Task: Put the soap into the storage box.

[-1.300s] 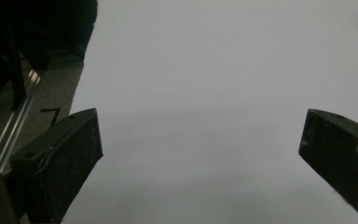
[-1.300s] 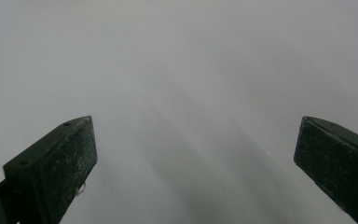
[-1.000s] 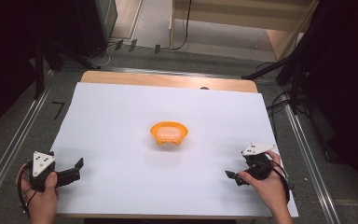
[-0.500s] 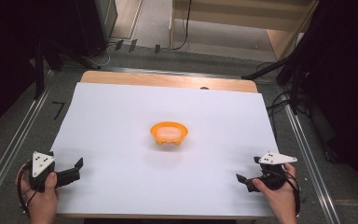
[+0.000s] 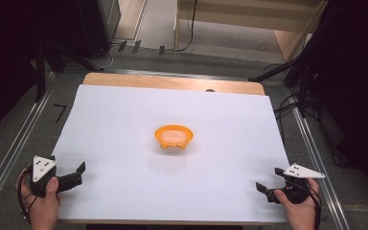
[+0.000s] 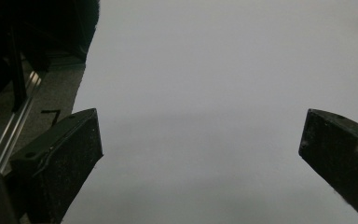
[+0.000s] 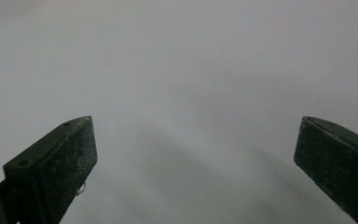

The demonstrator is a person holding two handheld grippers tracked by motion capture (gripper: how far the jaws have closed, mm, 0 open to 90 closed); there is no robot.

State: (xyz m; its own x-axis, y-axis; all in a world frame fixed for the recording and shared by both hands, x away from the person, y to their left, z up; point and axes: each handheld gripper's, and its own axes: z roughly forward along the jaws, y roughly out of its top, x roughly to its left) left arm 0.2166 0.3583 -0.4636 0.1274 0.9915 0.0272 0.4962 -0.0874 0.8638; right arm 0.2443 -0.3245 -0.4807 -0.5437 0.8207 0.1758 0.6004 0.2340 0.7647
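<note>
Both grippers, left gripper and right gripper, gape empty

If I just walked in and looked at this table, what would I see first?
You'd spot the bright orange bowl first, sitting alone in the middle of the big white sheet that covers the table. Then you'd see the two black grippers near the front edge, each held in a hand: the left gripper at the left corner and the right gripper at the right corner, both with jaws wide open and nothing between them.
</note>
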